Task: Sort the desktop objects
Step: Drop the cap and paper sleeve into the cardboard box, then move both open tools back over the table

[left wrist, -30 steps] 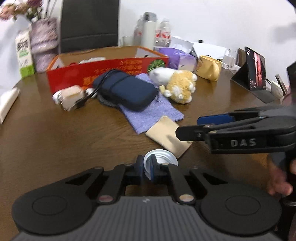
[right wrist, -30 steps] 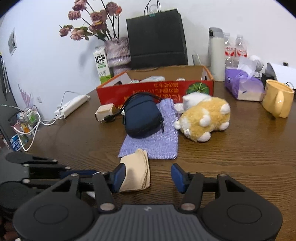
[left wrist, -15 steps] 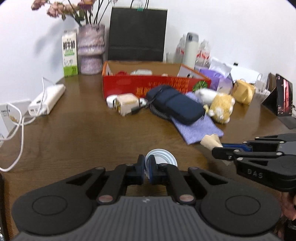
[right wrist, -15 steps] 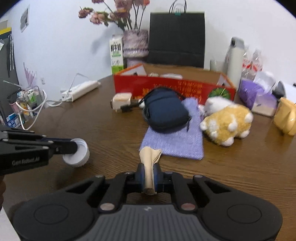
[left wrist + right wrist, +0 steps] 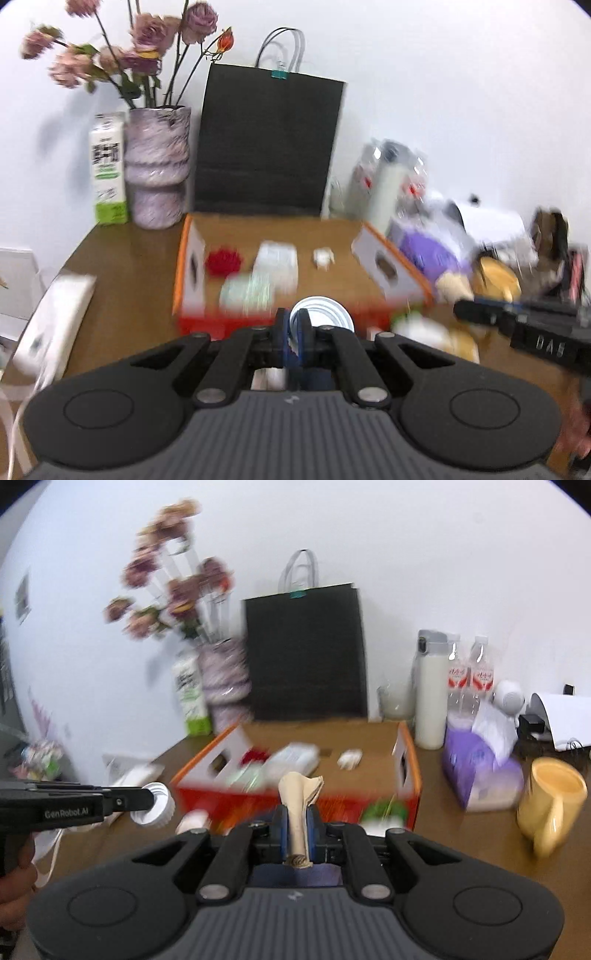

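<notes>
A: How are the claws seen, from left to right?

B: The left claw (image 5: pixel 294 328) is shut tight on the rim of a white cap (image 5: pixel 325 314). The right claw (image 5: pixel 298 825) is clamped narrow on a folded beige cloth (image 5: pixel 300 805), which stands upright between the pads.

A: What is shown of the table and room?

B: A brown wooden table (image 5: pixel 122 280) is seen with an open red box (image 5: pixel 369 746) ahead of both claws, a vase of flowers (image 5: pixel 157 173) and a black bag (image 5: pixel 266 147) behind it by the white wall, and a yellow mug (image 5: pixel 550 805) at the right.

A: What is changed from a second ago?

B: The right claw's jaws, then apart over the cloth, have just been closing onto it. Both items, then low at the table, are now carried up before the box.
</notes>
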The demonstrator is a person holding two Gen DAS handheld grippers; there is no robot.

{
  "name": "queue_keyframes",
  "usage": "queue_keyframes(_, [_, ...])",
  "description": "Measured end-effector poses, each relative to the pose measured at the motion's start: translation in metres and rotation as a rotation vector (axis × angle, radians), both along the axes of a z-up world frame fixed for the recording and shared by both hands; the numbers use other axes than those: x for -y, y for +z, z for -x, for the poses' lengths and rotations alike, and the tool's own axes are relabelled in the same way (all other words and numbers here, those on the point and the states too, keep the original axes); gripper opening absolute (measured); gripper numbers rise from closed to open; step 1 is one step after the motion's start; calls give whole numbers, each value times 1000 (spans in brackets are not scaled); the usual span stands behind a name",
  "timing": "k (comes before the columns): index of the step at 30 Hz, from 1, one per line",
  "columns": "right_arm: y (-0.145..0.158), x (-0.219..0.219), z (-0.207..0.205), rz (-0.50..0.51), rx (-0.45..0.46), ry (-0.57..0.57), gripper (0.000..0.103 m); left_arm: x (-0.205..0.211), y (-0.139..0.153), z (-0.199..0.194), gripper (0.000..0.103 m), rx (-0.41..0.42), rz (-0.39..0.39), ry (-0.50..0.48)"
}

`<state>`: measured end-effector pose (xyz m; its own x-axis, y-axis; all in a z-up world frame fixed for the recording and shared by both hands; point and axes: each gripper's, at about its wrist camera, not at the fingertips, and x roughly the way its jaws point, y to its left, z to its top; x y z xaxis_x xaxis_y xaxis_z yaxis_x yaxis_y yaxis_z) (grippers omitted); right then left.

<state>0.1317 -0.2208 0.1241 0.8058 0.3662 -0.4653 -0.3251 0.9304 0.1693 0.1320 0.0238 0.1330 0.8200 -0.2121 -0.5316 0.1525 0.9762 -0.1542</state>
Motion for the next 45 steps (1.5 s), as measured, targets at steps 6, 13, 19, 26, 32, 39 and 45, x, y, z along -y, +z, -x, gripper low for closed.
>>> queue_keyframes(6, [-5, -3, -179, 46, -189, -99, 10, 25, -13, -176, 5, -208, 43, 18])
queue_keyframes(13, [-58, -20, -285, 158, -332, -127, 25, 82, -76, -266, 11, -283, -90, 29])
queue_keyframes(19, [-69, -27, -301, 189, -330, -123, 43, 74, -75, -285, 46, -279, -84, 53])
queue_keyframes(26, [-40, -29, -279, 214, -323, -89, 58, 41, -45, -256, 76, -281, -98, 91])
queue_keyframes(32, [-28, -30, -214, 215, -322, -70, 68, 15, -33, -185, 98, -283, -144, 197])
queue_keyframes(39, [-34, -19, -80, 116, -166, -59, 83, -10, -38, -33, 103, -131, -103, 253])
queue_keyframes(45, [-55, -19, 19, 91, -103, -57, 86, -7, -66, 61, 103, -121, -69, 211])
